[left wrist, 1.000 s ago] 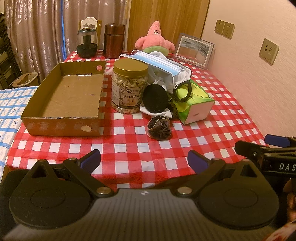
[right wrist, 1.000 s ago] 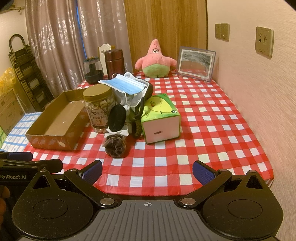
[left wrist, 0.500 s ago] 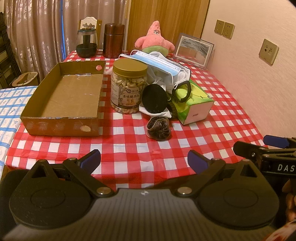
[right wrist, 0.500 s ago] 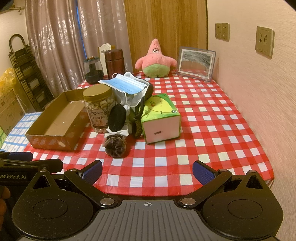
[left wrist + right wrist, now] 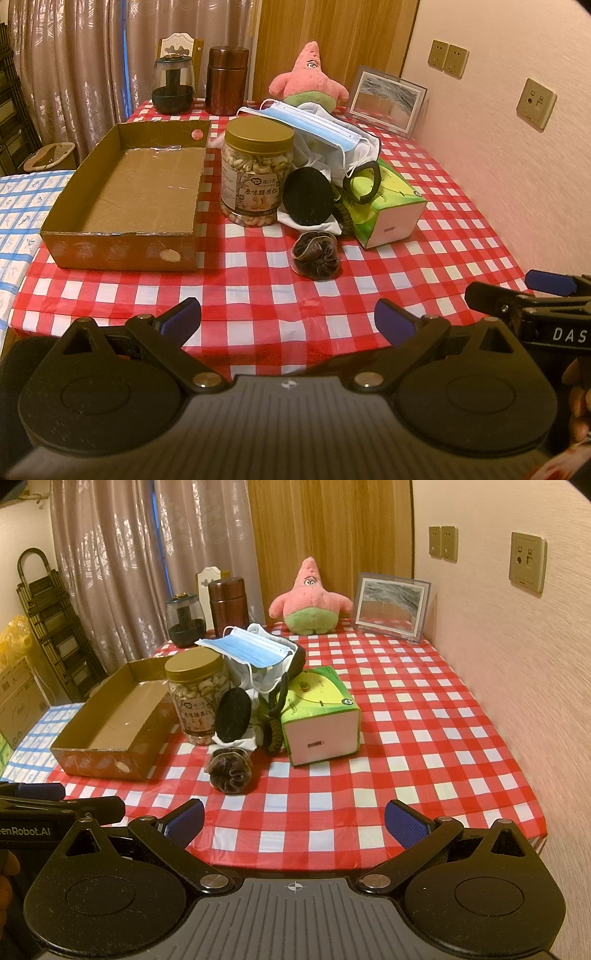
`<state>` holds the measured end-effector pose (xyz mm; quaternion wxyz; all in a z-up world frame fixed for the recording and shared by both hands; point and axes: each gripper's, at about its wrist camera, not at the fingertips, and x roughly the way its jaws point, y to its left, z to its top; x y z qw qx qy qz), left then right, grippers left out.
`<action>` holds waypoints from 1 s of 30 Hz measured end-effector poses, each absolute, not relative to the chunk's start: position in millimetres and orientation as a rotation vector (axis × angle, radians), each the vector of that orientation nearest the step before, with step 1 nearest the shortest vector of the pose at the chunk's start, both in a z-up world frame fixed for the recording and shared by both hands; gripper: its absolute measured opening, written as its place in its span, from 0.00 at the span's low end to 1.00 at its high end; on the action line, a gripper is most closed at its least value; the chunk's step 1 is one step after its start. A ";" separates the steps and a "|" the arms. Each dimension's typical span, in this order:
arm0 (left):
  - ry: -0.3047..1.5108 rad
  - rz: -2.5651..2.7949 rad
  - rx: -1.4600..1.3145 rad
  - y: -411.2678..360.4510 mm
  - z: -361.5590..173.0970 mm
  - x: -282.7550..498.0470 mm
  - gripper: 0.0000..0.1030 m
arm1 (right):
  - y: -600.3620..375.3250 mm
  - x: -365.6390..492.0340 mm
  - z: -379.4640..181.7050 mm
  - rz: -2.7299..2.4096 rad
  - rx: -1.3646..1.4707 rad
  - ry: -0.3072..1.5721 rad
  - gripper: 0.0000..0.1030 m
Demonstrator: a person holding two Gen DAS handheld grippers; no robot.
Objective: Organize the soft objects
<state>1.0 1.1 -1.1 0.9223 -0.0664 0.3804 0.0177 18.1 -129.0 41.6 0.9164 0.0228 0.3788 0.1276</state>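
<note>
Fingers of both grippers stand wide apart with nothing between them: the left gripper [image 5: 287, 316] and right gripper [image 5: 294, 819] hover side by side over the near edge of the checked tablecloth [image 5: 258, 288]. Compared with a second ago, almost nothing has shifted (the views match nearly exactly), so sorting appears not to have begun. Just ahead of the left fingertips, slightly right, lies a dark scrunchie [image 5: 315, 255]; beyond it a black round pad [image 5: 307, 196] leans against a nut jar [image 5: 257, 173], with a blue face mask [image 5: 314, 125] draped on top. Ahead and left sits the empty cardboard tray [image 5: 122, 243]. Only the right wrist view shows the tissue box's front [image 5: 320, 743] squarely, and a pink plush star [image 5: 309, 599] unobstructed at the far end.
</note>
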 end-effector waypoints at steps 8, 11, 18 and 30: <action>0.780 0.036 -0.136 1.2 -0.9 1.1 0.97 | -129.2 17.8 41.2 0.262 0.047 0.780 1.00; 0.782 0.036 -0.138 1.4 -0.8 1.2 0.97 | -129.5 18.0 41.2 0.262 0.047 0.780 1.00; 0.782 0.036 -0.139 1.5 -0.9 1.3 0.97 | -129.9 17.8 41.0 0.262 0.047 0.780 1.00; 0.786 0.045 -0.148 -2.5 -2.5 3.8 0.97 | -131.7 22.5 37.1 0.262 0.044 0.782 1.00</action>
